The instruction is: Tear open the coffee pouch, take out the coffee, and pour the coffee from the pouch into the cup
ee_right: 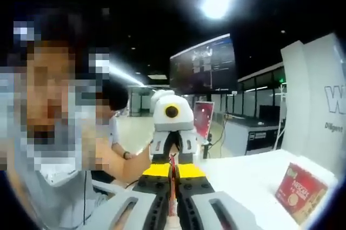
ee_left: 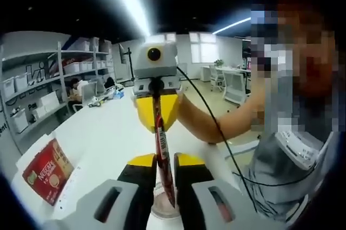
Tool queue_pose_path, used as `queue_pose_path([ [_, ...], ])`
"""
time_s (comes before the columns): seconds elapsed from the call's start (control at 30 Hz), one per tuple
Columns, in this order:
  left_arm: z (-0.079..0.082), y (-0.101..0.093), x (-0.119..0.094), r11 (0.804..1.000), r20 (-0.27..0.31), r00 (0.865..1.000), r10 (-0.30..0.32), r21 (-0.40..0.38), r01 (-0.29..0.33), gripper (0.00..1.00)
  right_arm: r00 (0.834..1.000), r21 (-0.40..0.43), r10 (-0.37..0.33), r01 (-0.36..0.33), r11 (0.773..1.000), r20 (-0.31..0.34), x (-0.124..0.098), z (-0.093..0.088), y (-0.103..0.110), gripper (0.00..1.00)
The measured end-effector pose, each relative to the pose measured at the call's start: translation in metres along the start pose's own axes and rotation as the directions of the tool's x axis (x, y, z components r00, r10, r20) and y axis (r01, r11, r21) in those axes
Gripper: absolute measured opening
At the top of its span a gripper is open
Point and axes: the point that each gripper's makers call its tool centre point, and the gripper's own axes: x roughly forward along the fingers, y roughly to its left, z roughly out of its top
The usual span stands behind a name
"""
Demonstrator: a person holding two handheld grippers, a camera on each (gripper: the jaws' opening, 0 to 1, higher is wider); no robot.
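The white counter [ee_left: 102,132] carries a red box [ee_left: 47,171] marked NESCAFÉ, seen also in the right gripper view [ee_right: 300,192]. A coffee pouch [ee_left: 164,154], a slim red stick, is held taut between both grippers above a cup [ee_left: 162,205]. The left gripper [ee_left: 165,178] has its fingers pinched on the lower end; the right gripper [ee_right: 173,184] is clamped on the other end. Tearing appears in hand or imminent; whether the pouch is open cannot be told. Pouring remains. Pouch lettering is illegible.
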Motion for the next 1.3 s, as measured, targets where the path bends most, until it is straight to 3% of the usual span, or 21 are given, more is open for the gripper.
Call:
queue_pose_path([
  [0.23, 0.012, 0.002, -0.004, 1.000, 0.050, 0.999, 0.021, -0.004, -0.021, 0.14, 1.000, 0.018, 0.002, -0.002, 1.000, -0.006, 0.000, -0.002, -0.002, 0.03],
  [1.0, 0.013, 0.004, -0.004, 0.998, 0.055, 0.998, 0.030, -0.065, -0.027, 0.06, 1.000, -0.078, 0.005, -0.005, 0.997, 0.000, -0.002, 0.002, 0.002, 0.08],
  [1.17, 0.011, 0.004, -0.003, 0.998, 0.050, 0.998, 0.024, -0.066, -0.021, 0.07, 1.000, -0.077, -0.001, 0.001, 0.997, 0.002, -0.001, 0.002, 0.000, 0.05],
  [1.3, 0.007, 0.003, -0.002, 0.999, 0.040, 0.999, 0.022, -0.038, -0.021, 0.14, 1.000, -0.067, -0.005, 0.004, 0.998, -0.010, -0.001, 0.000, -0.001, 0.04],
])
